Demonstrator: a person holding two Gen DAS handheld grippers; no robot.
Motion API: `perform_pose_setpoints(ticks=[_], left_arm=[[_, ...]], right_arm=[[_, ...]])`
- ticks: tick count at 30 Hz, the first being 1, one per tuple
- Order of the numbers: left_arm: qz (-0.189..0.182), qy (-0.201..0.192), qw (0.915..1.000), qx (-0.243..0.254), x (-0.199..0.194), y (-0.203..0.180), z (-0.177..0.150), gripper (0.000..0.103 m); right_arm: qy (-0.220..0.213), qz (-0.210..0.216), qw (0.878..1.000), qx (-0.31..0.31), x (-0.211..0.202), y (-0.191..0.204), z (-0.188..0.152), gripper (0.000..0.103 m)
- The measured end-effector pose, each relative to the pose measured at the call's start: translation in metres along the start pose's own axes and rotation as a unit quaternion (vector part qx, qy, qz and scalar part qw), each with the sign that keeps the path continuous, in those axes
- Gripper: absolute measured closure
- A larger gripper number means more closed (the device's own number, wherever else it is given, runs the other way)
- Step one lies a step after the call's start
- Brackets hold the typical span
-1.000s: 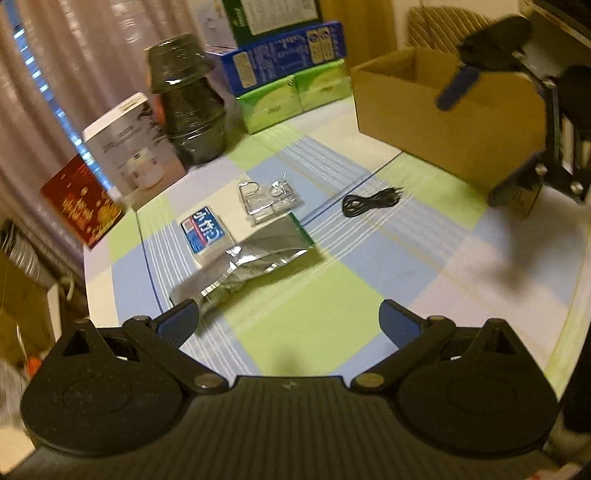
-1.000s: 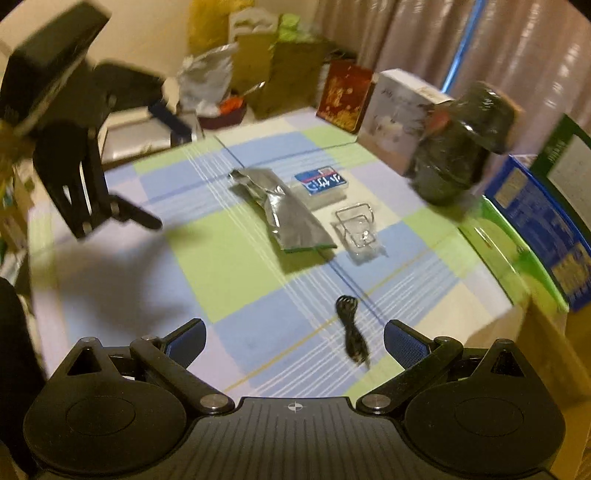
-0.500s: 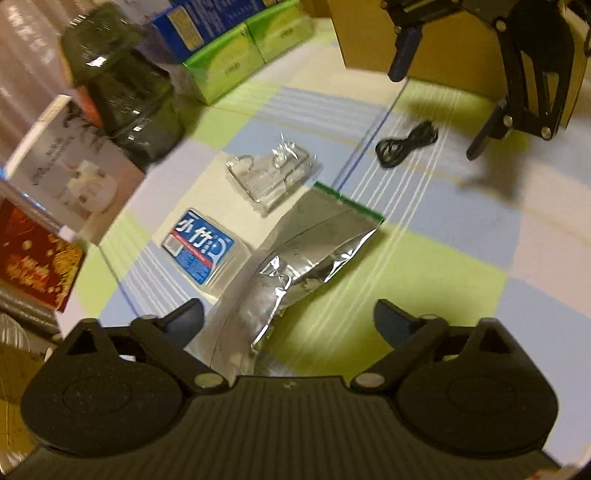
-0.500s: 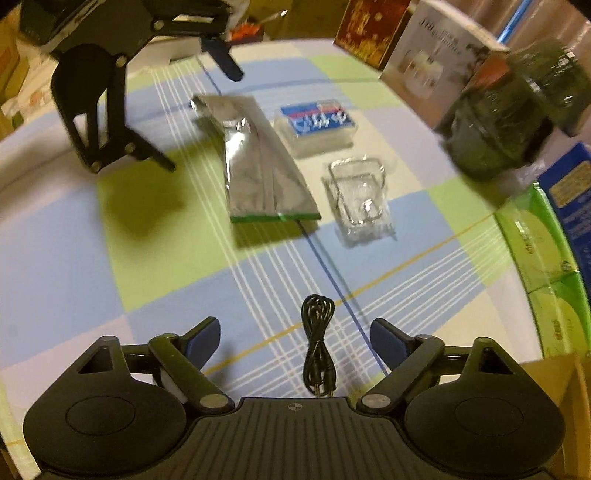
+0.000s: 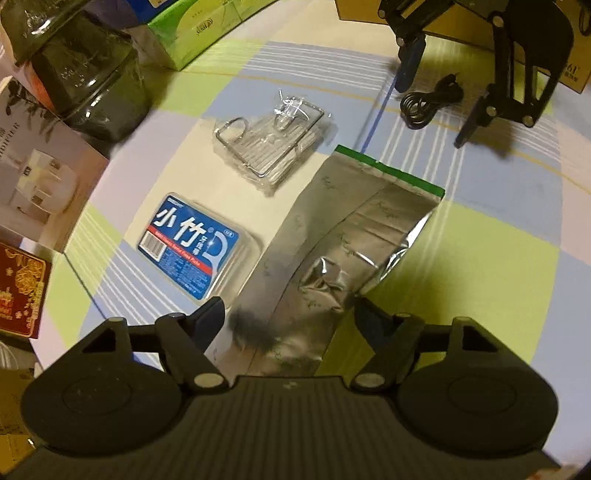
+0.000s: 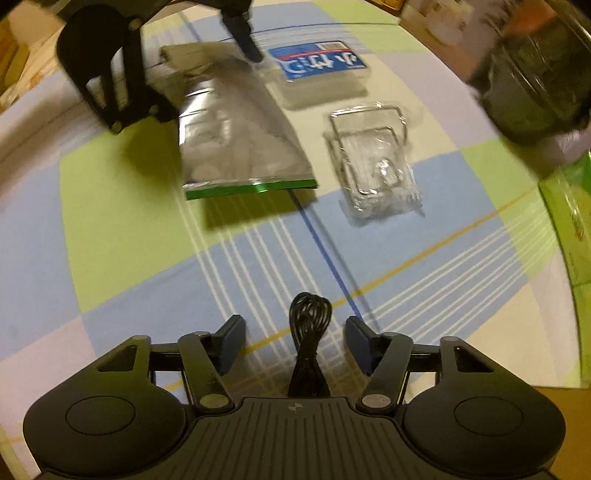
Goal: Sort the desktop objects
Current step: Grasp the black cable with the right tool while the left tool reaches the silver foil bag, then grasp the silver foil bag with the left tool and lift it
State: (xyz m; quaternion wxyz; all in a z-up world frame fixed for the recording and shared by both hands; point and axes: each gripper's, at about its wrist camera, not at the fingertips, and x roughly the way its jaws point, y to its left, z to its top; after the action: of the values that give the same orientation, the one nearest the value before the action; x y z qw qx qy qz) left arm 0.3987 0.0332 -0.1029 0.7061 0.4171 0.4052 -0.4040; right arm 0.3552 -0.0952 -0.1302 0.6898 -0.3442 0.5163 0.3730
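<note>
Between the fingers of the left gripper [image 5: 290,314] lies the near end of a silver foil pouch [image 5: 354,236], flat on the checked tablecloth [image 5: 480,266]; the jaws have just been closing, yet both pads stand clear of the foil, apart on either side of it. Just left of that gripper's left finger sits a blue-labelled plastic box [image 5: 192,245], touching or nearly touching the pouch's edge. Beyond the box, farther from the fingertips, a clear packet holding a wire clip [image 5: 273,142] rests on a pale square, close to the pouch's green-striped top. Farther out to the left stand a dark glass jar [image 5: 85,74], a white carton [image 5: 40,173] and a green tissue box [image 5: 192,33]. Between the fingers of the right gripper [image 6: 295,343] runs a coiled black cable [image 6: 308,343], its looped end pointing away from the tool; these jaws too have just been closing, and gaps remain between each pad and the cable, so it is straddled, not clamped. Ahead of the right gripper the foil pouch [image 6: 236,136] and the clip packet [image 6: 376,166] lie side by side, with the blue box [image 6: 321,70] beyond them. At the right gripper's far right edge a strip of brown cardboard box [image 6: 561,397] shows.
</note>
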Motion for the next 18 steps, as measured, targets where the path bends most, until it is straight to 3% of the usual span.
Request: perform_pose_setpoints(ticks=[3, 7, 9, 10, 11, 15, 18], left_arm=[[-0.011, 0.0, 0.9999, -0.001, 0.001, 0.002, 0.002, 0.029], [-0.016, 0.006, 0.9998, -0.006, 0.002, 0.002, 0.004, 0.032], [-0.014, 0.013, 0.9998, -0.011, 0.0, 0.002, 0.005, 0.04], [-0.012, 0.019, 0.9996, -0.016, -0.001, 0.001, 0.005, 0.051], [-0.014, 0.026, 0.9993, -0.022, -0.002, 0.001, 0.005, 0.06], [-0.013, 0.045, 0.9978, -0.047, -0.011, -0.011, 0.004, 0.065], [-0.01, 0.055, 0.9929, -0.105, -0.023, -0.022, 0.004, 0.072]], right_arm=[[0.002, 0.018, 0.999, 0.033, -0.001, -0.011, -0.002, 0.054], [0.0, 0.04, 0.997, 0.064, -0.003, -0.02, -0.008, 0.071], [-0.002, 0.04, 0.996, 0.075, -0.004, -0.021, -0.01, 0.084], [-0.003, 0.039, 0.996, 0.077, -0.005, -0.02, -0.01, 0.091], [-0.002, 0.036, 0.996, 0.079, -0.006, -0.017, -0.011, 0.094], [0.003, 0.032, 0.994, 0.101, -0.013, 0.0, -0.015, 0.094], [0.0, 0.025, 0.991, 0.129, -0.024, 0.015, -0.024, 0.094]])
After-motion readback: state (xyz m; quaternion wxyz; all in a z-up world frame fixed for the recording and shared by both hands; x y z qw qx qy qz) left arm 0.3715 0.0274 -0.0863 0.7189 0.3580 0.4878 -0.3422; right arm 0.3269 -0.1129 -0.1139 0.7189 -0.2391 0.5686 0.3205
